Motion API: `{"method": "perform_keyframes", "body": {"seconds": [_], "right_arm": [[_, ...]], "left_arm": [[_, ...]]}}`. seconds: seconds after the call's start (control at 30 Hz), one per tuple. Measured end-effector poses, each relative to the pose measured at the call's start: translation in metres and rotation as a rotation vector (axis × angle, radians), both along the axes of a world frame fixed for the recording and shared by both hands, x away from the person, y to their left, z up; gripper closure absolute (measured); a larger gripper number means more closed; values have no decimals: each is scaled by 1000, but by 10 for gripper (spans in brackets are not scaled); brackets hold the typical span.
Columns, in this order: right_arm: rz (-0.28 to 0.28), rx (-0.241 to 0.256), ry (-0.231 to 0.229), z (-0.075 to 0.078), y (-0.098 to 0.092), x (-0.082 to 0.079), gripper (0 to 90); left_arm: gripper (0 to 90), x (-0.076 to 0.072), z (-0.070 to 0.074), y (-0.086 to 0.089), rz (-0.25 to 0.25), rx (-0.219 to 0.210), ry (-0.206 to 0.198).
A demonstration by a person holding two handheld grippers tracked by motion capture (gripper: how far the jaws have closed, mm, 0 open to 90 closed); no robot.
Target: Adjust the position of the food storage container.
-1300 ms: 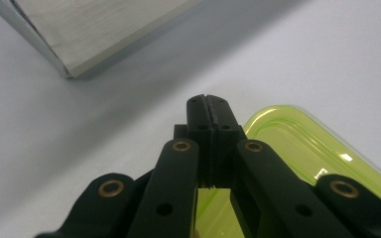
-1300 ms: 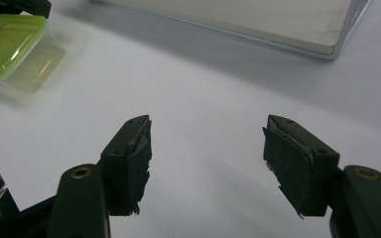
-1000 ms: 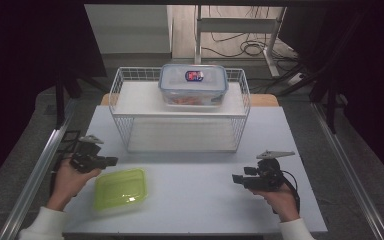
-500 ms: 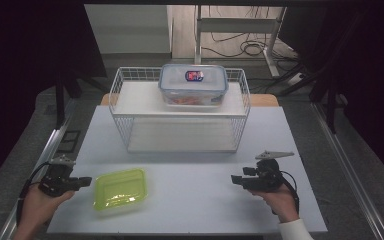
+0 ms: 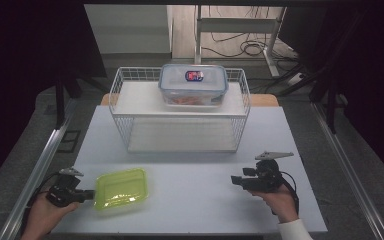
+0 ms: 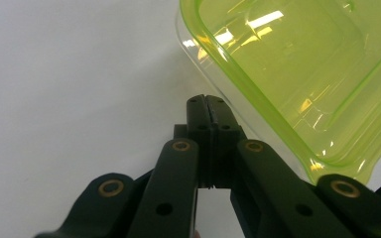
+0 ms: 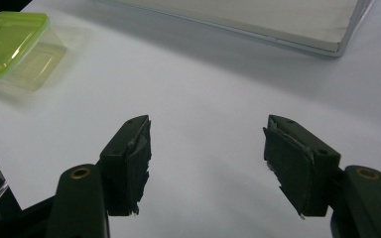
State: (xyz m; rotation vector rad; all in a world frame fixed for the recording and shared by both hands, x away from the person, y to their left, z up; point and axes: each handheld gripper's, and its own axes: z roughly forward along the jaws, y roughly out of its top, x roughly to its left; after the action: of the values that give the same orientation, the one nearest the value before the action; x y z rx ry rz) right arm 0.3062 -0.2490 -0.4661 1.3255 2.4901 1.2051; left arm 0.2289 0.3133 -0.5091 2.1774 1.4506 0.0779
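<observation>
From above, the left tongs (image 5: 82, 195) sit right at the edge of the green container (image 5: 120, 187), but they are too small there to tell whether they touch its rim. The left gripper view cuts that container (image 6: 297, 74) off at the top and right, so its far side is lost. The right gripper view crops the wire basket (image 7: 258, 22) to a strip of its base, and the green container (image 7: 10, 42) runs off the left edge. What lies inside the lidded box (image 5: 193, 85) is a reddish blur behind clear plastic; its lid label is too small to read. Both forearms leave the picture at the bottom.
</observation>
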Motion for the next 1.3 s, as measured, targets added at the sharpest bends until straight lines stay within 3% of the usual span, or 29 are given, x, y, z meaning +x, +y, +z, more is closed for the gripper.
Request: {"method": "perform_keyframes", "body": {"seconds": [0.37, 0.67, 0.93, 1.3], "right_arm": [[4, 0, -1, 0, 0, 0, 349], [2, 1, 2, 0, -1, -1, 349], [1, 16, 11, 0, -3, 0, 349], [7, 11, 8, 0, -1, 0, 350]], "left_arm": [[895, 12, 1, -32, -59, -18, -14], [895, 33, 0, -66, -119, -40, -21], [894, 43, 0, -93, -179, -19, -12], [895, 54, 1, -116, -216, -25, -12]]}}
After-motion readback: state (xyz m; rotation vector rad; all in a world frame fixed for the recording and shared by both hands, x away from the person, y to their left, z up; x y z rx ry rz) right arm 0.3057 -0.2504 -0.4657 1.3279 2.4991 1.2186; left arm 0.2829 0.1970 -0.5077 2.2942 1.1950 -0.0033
